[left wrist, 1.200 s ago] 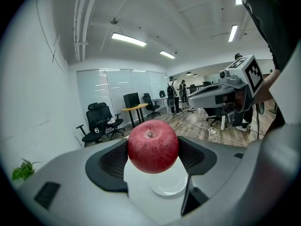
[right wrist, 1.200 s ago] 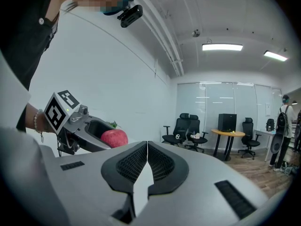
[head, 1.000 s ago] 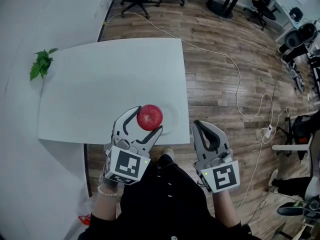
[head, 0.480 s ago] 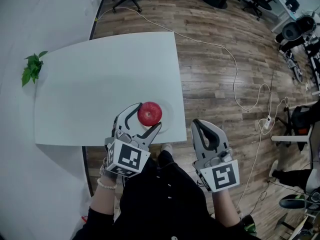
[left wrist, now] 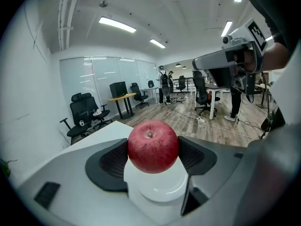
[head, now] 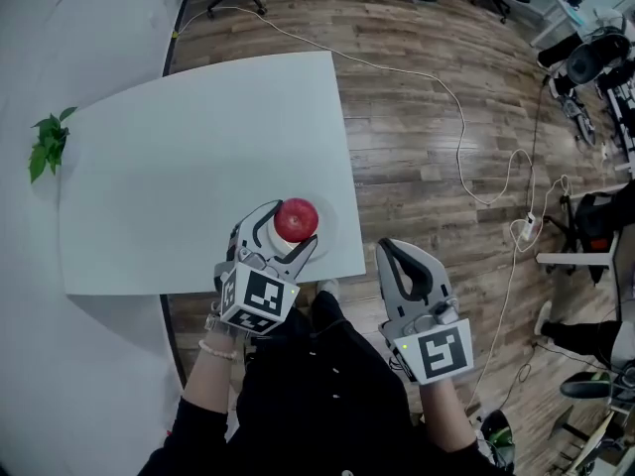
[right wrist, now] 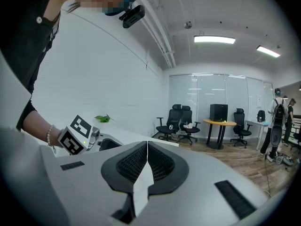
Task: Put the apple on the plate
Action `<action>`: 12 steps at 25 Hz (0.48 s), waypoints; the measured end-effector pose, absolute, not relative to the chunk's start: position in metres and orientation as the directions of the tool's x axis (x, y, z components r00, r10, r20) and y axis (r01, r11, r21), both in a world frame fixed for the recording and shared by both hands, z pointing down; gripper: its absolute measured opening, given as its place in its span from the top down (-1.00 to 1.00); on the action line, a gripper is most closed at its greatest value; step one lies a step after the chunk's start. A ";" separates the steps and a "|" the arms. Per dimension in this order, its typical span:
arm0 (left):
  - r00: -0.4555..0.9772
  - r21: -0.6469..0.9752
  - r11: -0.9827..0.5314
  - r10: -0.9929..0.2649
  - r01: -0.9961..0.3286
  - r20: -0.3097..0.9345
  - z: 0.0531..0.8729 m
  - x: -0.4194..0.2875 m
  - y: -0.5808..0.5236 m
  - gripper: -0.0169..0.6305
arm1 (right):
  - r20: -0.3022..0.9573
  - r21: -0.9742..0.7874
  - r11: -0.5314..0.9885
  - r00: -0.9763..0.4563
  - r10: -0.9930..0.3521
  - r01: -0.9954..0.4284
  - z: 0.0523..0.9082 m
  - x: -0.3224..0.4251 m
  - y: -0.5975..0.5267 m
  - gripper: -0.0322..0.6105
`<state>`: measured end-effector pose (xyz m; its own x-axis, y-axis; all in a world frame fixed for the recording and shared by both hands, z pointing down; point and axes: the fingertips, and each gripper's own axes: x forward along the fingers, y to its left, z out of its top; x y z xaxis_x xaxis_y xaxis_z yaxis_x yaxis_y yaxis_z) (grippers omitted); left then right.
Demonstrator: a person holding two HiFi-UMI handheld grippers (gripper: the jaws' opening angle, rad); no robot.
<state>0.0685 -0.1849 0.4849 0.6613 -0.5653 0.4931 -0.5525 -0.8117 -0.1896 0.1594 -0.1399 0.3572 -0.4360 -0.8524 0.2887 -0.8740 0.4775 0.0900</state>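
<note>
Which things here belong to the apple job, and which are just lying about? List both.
Job: apple, plate, left hand-held gripper clamped on the apple.
Lying about: plant sprig, floor cable, office chairs, shut right hand-held gripper.

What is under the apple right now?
A white plate lies directly under the apple, which sits clamped in the jaws of the left gripper. The apple covers the plate's centre, so whether it rests on the plate cannot be seen.
</note>
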 end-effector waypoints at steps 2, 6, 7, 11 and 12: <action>0.658 -0.176 -0.813 -0.559 -0.555 0.504 0.496 0.071 -0.186 -0.12 | 0.292 0.089 0.478 -0.436 -0.851 -0.874 0.359 0.161 -0.139 0.77; 0.650 -0.125 -0.802 -0.555 -0.585 0.520 0.514 0.071 -0.191 -0.11 | 0.287 0.083 0.459 -0.420 -0.861 -0.885 0.361 0.166 -0.139 0.77; 0.647 -0.111 -0.796 -0.557 -0.595 0.521 0.518 0.070 -0.192 -0.11 | 0.288 0.082 0.456 -0.417 -0.862 -0.886 0.362 0.167 -0.139 0.77; 0.635 -0.089 -0.786 -0.555 -0.612 0.537 0.535 0.069 -0.196 -0.11 | 0.318 0.084 0.469 -0.422 -0.849 -0.879 0.367 0.164 -0.136 0.77; 0.634 -0.087 -0.787 -0.551 -0.611 0.543 0.540 0.069 -0.196 -0.12 | 0.321 0.084 0.468 -0.421 -0.848 -0.880 0.368 0.164 -0.136 0.77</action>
<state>0.0694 -0.1962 0.5396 0.6335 -0.5514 0.5428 -0.6108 -0.7870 -0.0866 0.1636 -0.1362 0.3684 -0.4209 -0.8485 0.3208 -0.8796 0.4682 0.0843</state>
